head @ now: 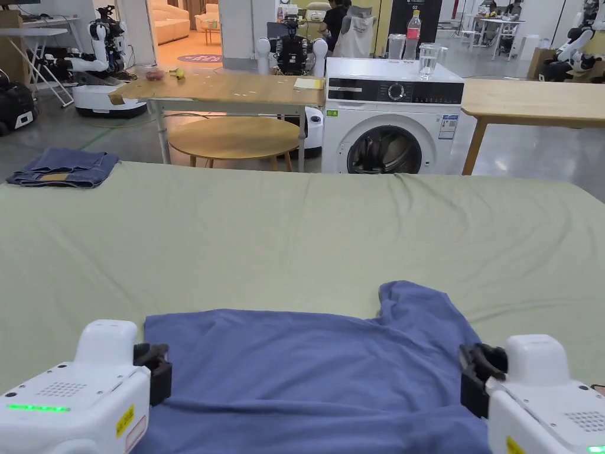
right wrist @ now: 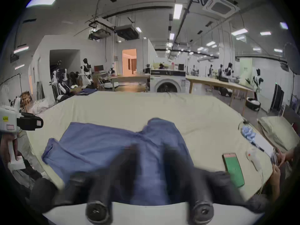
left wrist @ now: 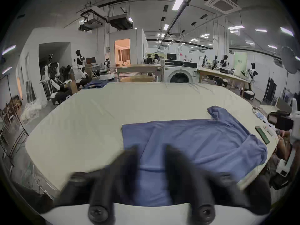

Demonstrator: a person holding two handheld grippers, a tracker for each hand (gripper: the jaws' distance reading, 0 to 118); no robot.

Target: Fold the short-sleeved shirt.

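Lying flat at the near edge of the pale green bed sheet (head: pixel 295 236), the blue short-sleeved shirt (head: pixel 307 378) has one sleeve pointing far-right. The left gripper (left wrist: pixel 151 157) and right gripper (right wrist: pixel 151 155) hover at its left and right sides, jaws parted and empty. Folded jeans (head: pixel 62 168) rest far left.

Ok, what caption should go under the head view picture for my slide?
Two open grippers, left and right, poised at either side of a blue shirt lying on a green sheet.
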